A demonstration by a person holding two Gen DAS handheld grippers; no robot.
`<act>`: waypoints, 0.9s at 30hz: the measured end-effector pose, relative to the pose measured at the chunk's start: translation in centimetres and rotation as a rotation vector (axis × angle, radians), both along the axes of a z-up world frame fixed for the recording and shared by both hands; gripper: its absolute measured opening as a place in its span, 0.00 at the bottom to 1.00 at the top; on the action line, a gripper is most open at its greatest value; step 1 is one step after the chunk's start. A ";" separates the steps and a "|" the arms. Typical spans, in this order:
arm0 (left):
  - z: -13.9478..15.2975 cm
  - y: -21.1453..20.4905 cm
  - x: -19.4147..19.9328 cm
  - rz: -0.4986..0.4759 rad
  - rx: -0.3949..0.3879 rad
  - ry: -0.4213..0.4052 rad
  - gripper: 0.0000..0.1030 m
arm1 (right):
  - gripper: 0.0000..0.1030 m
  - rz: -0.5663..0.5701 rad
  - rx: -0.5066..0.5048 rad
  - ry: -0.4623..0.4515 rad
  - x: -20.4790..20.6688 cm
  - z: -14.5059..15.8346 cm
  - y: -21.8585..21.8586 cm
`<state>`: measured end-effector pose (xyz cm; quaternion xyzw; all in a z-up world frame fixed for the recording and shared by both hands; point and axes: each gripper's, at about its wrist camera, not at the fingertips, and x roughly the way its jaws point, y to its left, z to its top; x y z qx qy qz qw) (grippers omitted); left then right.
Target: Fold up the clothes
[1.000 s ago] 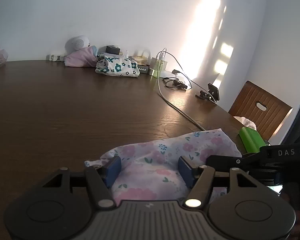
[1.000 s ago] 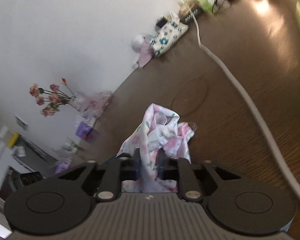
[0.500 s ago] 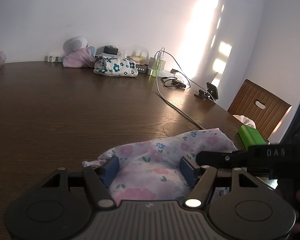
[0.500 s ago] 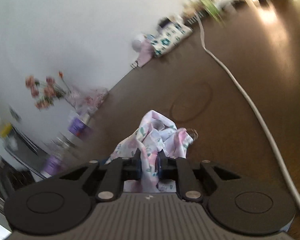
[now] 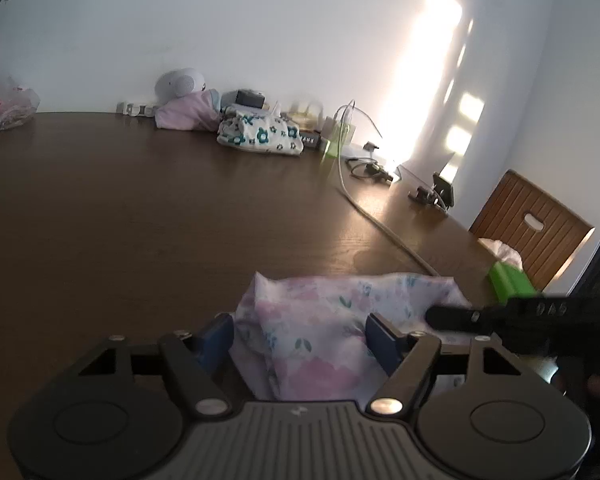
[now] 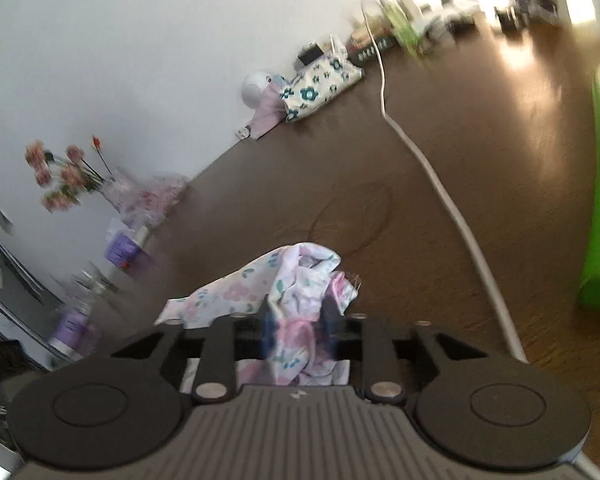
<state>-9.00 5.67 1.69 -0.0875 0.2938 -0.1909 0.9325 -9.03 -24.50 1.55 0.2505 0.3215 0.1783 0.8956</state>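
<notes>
With the right tongs (image 6: 296,320) clamped on a bunched edge of the floral garment (image 5: 324,320) and the left tongs (image 5: 300,332) spread wide around its near end, gripping nothing, on the surface (image 5: 140,208), step 1, spreading, requires closing them.

A home: a brown table (image 5: 140,208) against a white wall carries a flower vase (image 6: 112,188), folded clothes (image 5: 260,136) and charger cables (image 5: 364,168); a chair (image 5: 536,228) stands at its right edge.

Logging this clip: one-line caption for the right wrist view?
Right gripper shut on a bunched floral garment over the brown table.
</notes>
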 end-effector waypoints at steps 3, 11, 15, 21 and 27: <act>-0.1 0.1 -0.1 0.005 -0.009 -0.004 0.68 | 0.38 0.019 0.016 -0.042 0.0 0.7 0.1; -0.7 0.9 1.1 0.019 -0.094 0.063 0.68 | 0.10 0.055 0.139 0.050 2.1 -1.6 0.0; -0.5 1.3 1.6 0.013 -0.108 0.092 0.51 | 0.42 0.049 0.053 0.037 1.4 -0.8 0.3; -0.3 1.7 2.5 0.004 -0.130 0.134 0.66 | 0.56 0.032 -0.069 -0.036 1.2 0.4 0.9; -0.5 1.4 4.1 -0.043 -0.177 0.168 0.65 | 0.43 0.081 -0.016 0.014 3.1 -0.8 1.3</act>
